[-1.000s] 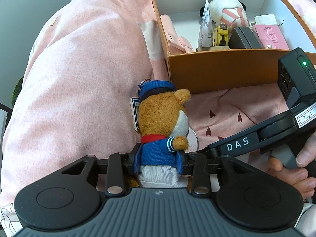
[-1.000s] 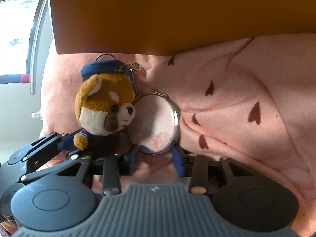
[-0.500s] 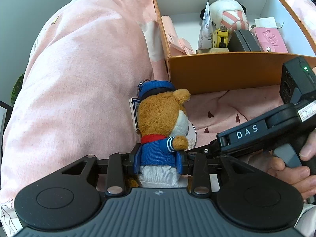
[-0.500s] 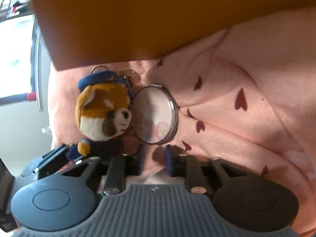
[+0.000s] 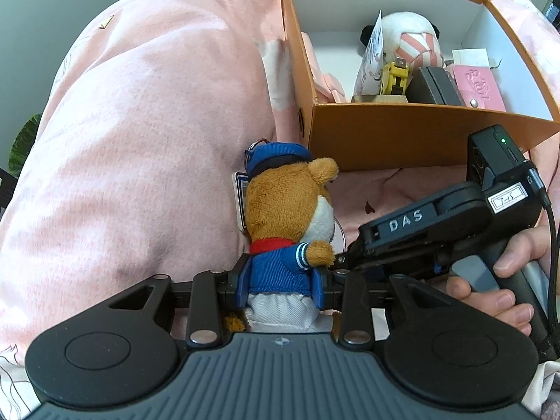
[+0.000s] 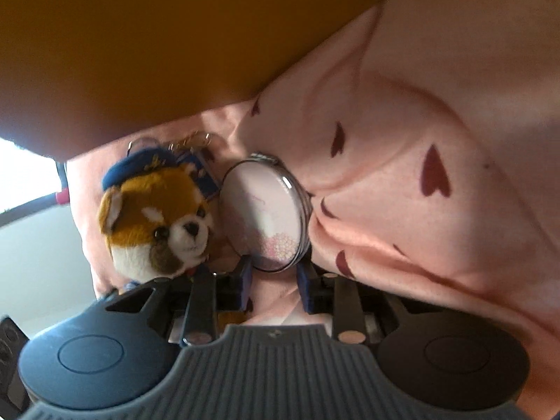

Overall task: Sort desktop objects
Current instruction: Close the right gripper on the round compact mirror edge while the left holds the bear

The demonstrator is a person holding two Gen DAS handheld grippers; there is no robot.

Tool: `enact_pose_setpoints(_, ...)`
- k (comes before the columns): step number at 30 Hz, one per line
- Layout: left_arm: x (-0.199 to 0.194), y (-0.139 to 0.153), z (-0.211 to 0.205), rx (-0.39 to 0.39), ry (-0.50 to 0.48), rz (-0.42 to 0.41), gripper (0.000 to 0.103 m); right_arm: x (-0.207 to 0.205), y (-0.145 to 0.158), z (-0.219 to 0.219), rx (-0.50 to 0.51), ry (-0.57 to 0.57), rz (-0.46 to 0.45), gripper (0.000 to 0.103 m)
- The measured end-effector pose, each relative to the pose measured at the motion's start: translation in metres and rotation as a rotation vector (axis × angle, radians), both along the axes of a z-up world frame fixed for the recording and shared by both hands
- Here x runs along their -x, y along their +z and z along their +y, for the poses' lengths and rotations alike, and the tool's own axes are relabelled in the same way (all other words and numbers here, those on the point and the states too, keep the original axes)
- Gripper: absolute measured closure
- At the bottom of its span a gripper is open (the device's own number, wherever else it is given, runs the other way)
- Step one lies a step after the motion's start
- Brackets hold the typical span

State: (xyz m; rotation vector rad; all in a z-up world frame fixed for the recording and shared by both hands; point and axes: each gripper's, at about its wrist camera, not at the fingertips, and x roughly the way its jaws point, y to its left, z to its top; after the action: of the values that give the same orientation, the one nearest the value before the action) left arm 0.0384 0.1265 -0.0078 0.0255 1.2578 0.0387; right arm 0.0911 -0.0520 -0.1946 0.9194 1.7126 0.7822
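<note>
Plush fox on pink heart-print blanket, orange box behind

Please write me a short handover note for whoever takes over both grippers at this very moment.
Left gripper: shut on the plush dog, clamped at its blue jacket, not yet lifted into the box.
Right gripper: jaws apart just below the round compact mirror, whose lower edge sits between the fingertips; no firm grip visible.
Things: dog and mirror lie side by side on the pink blanket, just in front of the orange box.
Done: the box already holds a panda plush, a pink case and other small items.
Left: box the dog, then grasp and box the mirror.
</note>
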Motion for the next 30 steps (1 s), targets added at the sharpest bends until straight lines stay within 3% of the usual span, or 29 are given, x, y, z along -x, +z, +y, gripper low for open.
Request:
enact_pose_setpoints(5, 0.002, 0.001, 0.001, 0.018, 0.01, -0.008, 0.064, -0.003, -0.003, -0.018, 0.011, -0.101, 0.021, 0.078)
enact_pose_setpoints(12, 0.004, 0.004, 0.003, 0.02, 0.017, -0.009, 0.064, -0.005, -0.003, -0.026, 0.032, -0.155, -0.017, 0.071)
enact_pose_setpoints(16, 0.009, 0.01, 0.005, 0.012, 0.019, -0.01, 0.064, -0.003, -0.001, -0.03, 0.033, -0.175, -0.046, 0.081)
enact_pose_setpoints(21, 0.006, 0.01, 0.003, 0.017, 0.023, -0.017, 0.064, 0.0, 0.018, -0.048, 0.04, -0.207, -0.148, 0.089)
enact_pose_setpoints(28, 0.003, 0.01, -0.007, 0.065, 0.021, -0.035, 0.065, 0.013, 0.065, -0.084, 0.137, -0.166, -0.354, 0.09)
enact_pose_setpoints(30, 0.002, 0.009, -0.013, 0.09, 0.011, -0.039, 0.065, -0.026, 0.086, -0.081, 0.183, -0.145, -0.447, 0.09)
